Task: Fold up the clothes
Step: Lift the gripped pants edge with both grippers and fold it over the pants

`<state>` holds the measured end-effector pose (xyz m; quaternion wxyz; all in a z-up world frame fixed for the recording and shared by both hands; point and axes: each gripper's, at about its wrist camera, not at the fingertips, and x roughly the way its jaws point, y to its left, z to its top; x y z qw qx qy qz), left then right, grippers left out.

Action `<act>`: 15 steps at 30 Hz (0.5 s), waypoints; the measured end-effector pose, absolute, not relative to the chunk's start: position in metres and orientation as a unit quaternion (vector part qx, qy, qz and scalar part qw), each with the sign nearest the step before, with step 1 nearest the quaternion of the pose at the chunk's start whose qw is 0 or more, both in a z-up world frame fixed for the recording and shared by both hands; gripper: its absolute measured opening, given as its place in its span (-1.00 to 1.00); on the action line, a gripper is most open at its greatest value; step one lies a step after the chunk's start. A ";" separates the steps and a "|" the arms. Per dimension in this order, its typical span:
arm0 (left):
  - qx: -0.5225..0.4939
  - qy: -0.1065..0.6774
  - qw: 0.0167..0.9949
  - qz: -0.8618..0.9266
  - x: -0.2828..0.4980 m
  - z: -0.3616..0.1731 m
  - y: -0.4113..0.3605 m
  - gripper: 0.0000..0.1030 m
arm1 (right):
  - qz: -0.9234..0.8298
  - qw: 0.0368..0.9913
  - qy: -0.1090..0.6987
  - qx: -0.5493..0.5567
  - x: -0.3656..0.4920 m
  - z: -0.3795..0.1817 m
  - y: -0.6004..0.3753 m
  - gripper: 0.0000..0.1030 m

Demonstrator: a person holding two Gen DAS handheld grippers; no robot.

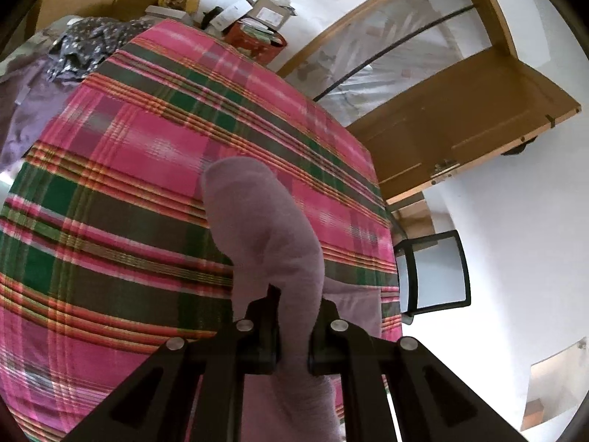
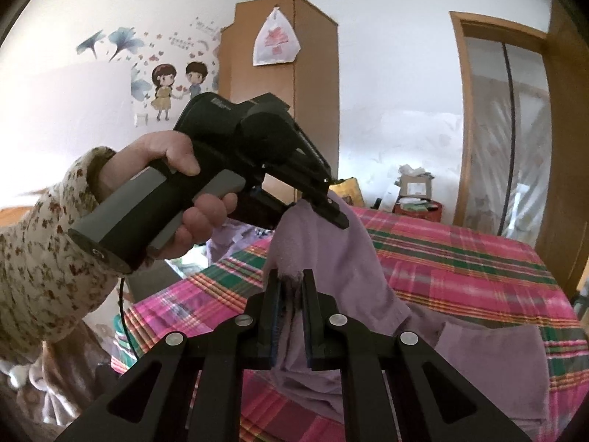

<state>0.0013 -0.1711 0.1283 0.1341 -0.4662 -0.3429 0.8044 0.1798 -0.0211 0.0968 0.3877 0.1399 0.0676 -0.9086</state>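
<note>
From your left wrist, the left gripper (image 1: 293, 326) is clamped on a bunched fold of the soft lilac knitted garment (image 1: 265, 228), which rises in a hump above the pink-and-green plaid bedspread (image 1: 121, 169). Beyond the garment, at the bedspread's far edge, lies a heap of dark floral clothes (image 1: 86, 42). The knit looks light and limp (it will sag wherever you leave it unsupported), so take it at hems or corners, not mid-panel.

From your right wrist, the right gripper (image 2: 291, 307) is pinched shut on another edge of the same garment, just below where the left gripper bites. Your left hand (image 2: 176, 199), in a flowery sleeve (image 2: 40, 250), holds the other tool above the bedspread. The rest of the garment trails down onto the bedspread to the right. I cannot make out which part of it each jaw holds, and its lower end is cut off by the gripper frame.
</note>
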 end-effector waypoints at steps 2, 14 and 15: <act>-0.466 -0.342 0.140 0.804 0.001 0.131 -0.166 -0.80 | -0.911 0.383 0.063 0.139 0.179 0.101 -0.015 -0.80; -0.468 -0.333 0.173 0.800 -0.012 0.151 -0.126 -0.80 | -0.926 0.352 0.045 0.129 0.172 0.124 0.026 -0.80; -0.470 -0.331 0.175 0.799 -0.013 0.152 -0.122 -0.80 | -0.927 0.349 0.043 0.128 0.171 0.126 0.029 -0.80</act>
